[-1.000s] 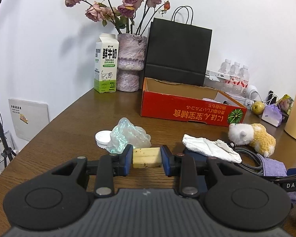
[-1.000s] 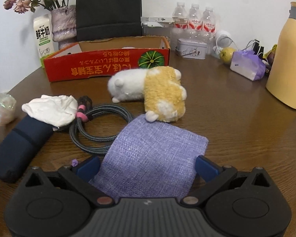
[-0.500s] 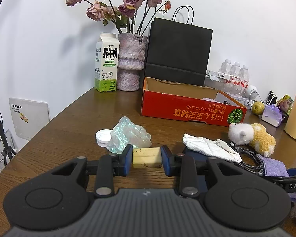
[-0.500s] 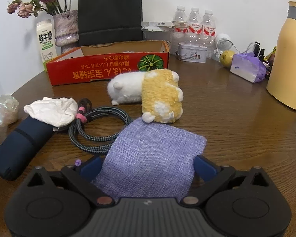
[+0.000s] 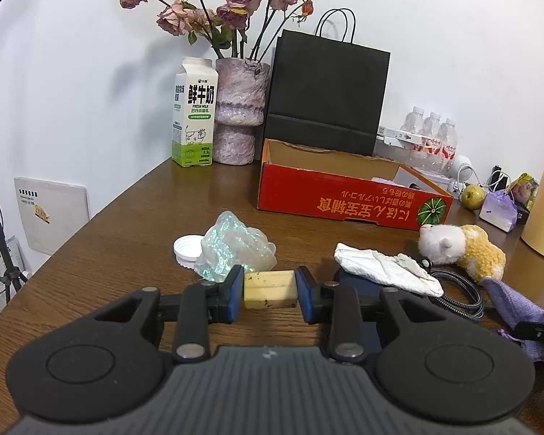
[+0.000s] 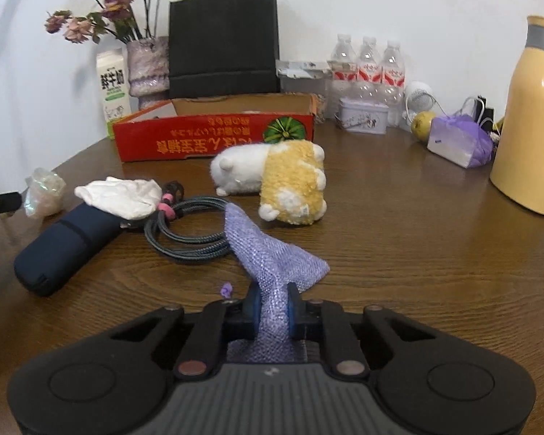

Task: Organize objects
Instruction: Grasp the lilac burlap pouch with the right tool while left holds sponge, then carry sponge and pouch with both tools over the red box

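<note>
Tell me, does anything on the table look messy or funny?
Yes. The plush toy lies tipped over on its side in front of the red box, whose printing is upside down. A white bottle cap sits loose beside a crumpled plastic wrapper, and a crumpled white cloth is draped over the dark blue pouch.

Pale yellow soap block [image 5: 269, 289]: rectangular, dark specks on its face, level, clamped between the blue pads of the left hand-held gripper [image 5: 270, 293] in front of the red box [image 5: 348, 201]. Purple woven pouch [image 6: 272, 261]: bunched, pinched at one end by the right hand-held gripper [image 6: 272, 308], its far end draped toward the coiled cable [image 6: 188, 232], also in front of the red box.
</note>
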Motion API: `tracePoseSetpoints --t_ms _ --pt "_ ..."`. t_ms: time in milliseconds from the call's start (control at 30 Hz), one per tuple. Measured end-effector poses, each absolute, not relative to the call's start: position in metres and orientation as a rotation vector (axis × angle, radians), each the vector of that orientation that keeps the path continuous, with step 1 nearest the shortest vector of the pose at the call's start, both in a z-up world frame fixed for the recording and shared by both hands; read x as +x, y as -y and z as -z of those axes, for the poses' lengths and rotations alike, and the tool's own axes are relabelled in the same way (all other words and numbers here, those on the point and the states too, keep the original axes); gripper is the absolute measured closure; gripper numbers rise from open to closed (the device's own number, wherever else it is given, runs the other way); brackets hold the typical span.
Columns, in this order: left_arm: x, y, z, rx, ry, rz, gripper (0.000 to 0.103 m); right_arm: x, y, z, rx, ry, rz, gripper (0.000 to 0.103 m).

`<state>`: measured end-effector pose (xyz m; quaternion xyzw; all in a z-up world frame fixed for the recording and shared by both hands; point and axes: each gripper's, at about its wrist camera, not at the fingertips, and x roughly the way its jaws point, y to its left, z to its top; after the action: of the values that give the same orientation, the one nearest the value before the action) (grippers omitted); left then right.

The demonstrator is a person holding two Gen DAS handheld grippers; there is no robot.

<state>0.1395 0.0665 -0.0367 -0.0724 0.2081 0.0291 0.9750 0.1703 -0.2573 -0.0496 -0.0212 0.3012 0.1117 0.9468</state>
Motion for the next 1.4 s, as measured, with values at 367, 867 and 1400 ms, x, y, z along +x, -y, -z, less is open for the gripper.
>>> tracePoseSetpoints --t_ms 367,867,1400 --pt "0.142 -0.063 0.038 -0.133 -0.418 -0.080 0.071 0.152 0.246 0.039 -0.060 -0.519 -0.284 0.092" --pt "0.140 -0.043 0.019 -0.125 -0.384 -0.105 0.071 0.155 0.221 0.009 -0.038 -0.411 -0.374 0.092" --pt "0.175 -0.001 -0.029 -0.104 -0.286 -0.067 0.071 0.196 0.195 -0.019 -0.002 -0.337 -0.431 0.092"
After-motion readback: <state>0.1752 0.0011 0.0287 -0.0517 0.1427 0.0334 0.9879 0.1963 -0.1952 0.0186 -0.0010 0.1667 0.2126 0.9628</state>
